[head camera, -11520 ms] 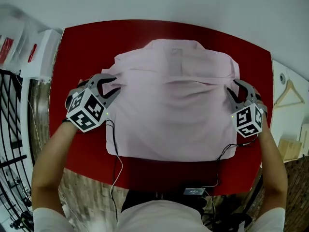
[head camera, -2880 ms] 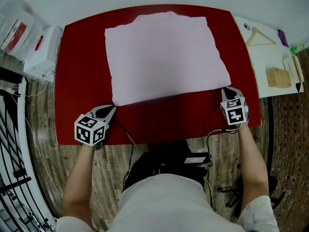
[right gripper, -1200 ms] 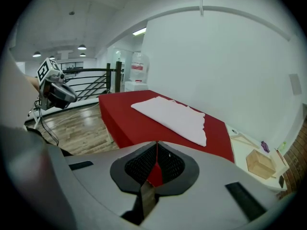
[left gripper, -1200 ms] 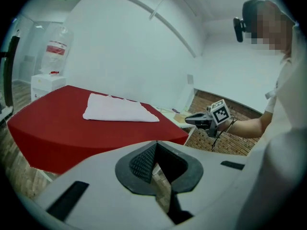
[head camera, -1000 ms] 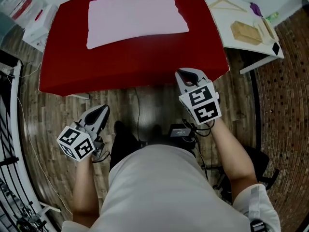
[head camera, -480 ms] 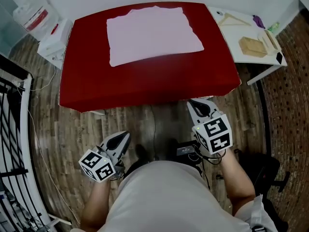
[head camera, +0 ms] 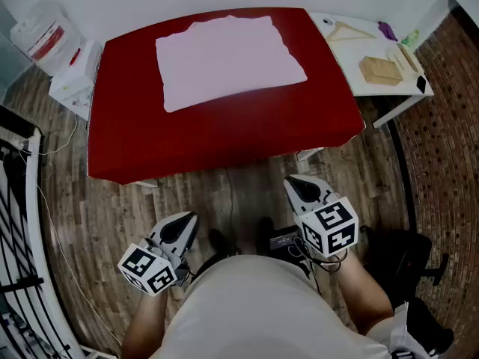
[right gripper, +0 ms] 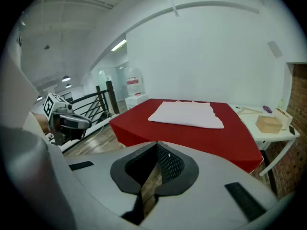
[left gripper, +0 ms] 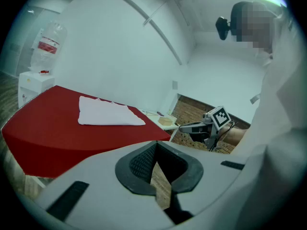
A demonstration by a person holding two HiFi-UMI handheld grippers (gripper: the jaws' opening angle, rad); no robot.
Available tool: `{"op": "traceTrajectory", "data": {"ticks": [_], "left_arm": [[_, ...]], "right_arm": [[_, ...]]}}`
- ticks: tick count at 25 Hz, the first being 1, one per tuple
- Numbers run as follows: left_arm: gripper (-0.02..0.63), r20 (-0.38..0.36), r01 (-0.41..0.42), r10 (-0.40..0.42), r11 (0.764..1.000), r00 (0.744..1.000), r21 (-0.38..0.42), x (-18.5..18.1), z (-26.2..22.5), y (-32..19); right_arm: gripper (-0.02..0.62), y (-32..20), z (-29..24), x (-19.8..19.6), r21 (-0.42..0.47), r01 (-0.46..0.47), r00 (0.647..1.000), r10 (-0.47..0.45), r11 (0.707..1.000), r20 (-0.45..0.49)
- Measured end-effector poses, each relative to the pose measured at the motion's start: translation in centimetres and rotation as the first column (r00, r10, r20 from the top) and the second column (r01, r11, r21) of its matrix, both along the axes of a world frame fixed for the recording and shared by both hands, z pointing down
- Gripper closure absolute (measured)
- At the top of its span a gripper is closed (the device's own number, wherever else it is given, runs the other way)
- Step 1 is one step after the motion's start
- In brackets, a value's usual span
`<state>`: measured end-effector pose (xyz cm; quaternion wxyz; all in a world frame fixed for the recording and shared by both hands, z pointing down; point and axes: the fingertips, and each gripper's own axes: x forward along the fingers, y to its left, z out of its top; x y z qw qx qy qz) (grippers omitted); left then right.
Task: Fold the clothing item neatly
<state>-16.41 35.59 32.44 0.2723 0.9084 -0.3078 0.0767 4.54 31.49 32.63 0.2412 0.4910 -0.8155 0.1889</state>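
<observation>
Backing off, the person has pulled the left gripper [head camera: 187,223] and right gripper [head camera: 294,185] well clear of the red table [head camera: 224,137], out over the wooden floor [head camera: 112,208]. On the table's far half lies the folded pink shirt [head camera: 228,58], flat and untouched. Both grippers' jaws are pressed together, holding nothing.

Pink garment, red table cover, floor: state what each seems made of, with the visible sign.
Pink garment: thin cloth, matte, possibly cotton; soft creases and wavy edges. Red table cover: matte fabric, it seems; it hangs over the edges with rounded corners. Floor: wood or wood-look planks, slight sheen; grain and plank seams show.
</observation>
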Motion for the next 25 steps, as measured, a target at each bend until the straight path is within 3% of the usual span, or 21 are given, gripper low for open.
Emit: {"op": "traceTrajectory", "data": {"ticks": [5, 12, 25], "left_arm": [[0.601, -0.007, -0.047, 0.047, 0.999, 0.999, 0.026, 1.2, -2.0, -0.6], [0.601, 0.003, -0.081, 0.081, 0.997, 0.997, -0.007, 3.9, -1.5, -0.1], [0.601, -0.012, -0.077, 0.077, 0.996, 0.997, -0.032, 6.4, -0.9, -0.4]], "right_arm": [[0.580, -0.3, -1.4, 0.3, 0.003, -0.036, 0.995, 0.035, 0.999, 0.091], [0.581, -0.2, -3.0, 3.0, 0.017, -0.096, 0.982, 0.092, 0.995, 0.163], [0.581, -0.9, -4.0, 4.9, 0.065, -0.113, 0.981, 0.101, 0.991, 0.163]]}}
